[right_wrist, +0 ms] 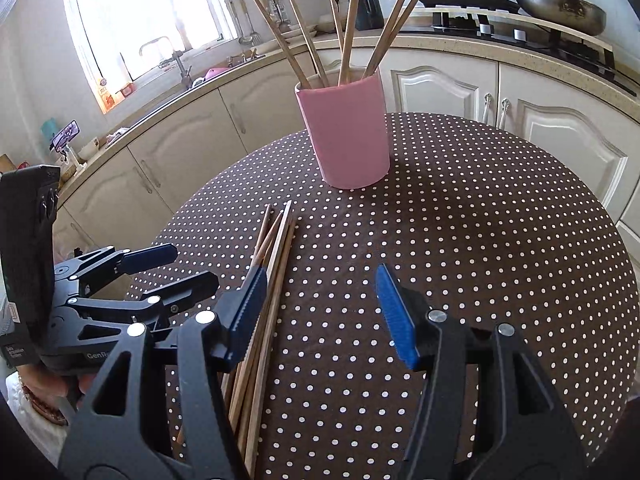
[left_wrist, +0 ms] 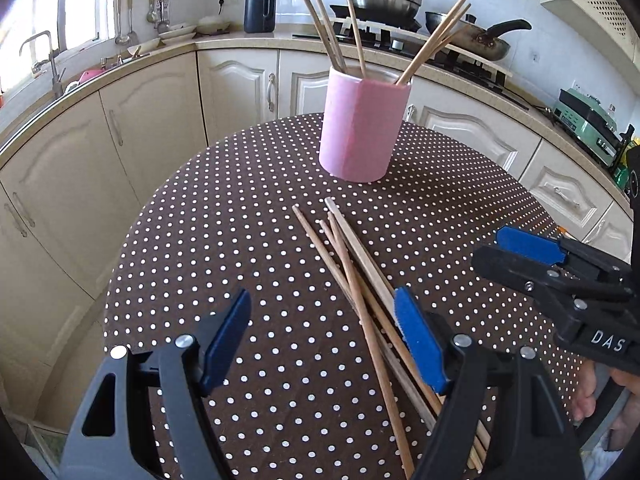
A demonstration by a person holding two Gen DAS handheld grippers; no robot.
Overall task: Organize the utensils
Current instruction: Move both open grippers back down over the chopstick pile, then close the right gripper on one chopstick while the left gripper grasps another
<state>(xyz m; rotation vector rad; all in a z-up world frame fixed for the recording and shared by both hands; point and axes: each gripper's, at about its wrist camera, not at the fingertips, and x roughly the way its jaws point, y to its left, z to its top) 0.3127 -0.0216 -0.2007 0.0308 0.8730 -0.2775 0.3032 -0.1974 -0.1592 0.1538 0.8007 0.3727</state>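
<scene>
Wooden chopsticks (left_wrist: 360, 276) loose on table | left gripper (left_wrist: 324, 336) jaws apart, empty | right gripper (right_wrist: 320, 312) likewise

Round polka-dot table (left_wrist: 240, 200) — pink holder (left_wrist: 362, 128) upright, loose chopsticks (left_wrist: 352, 264) lying just before it

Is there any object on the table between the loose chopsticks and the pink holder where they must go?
Nothing visible is in the way. Only bare dotted tablecloth lies between the loose chopsticks and the pink holder. The holder already contains several chopsticks leaning outward, which may crowd its opening. Both tongs are open and empty.
</scene>
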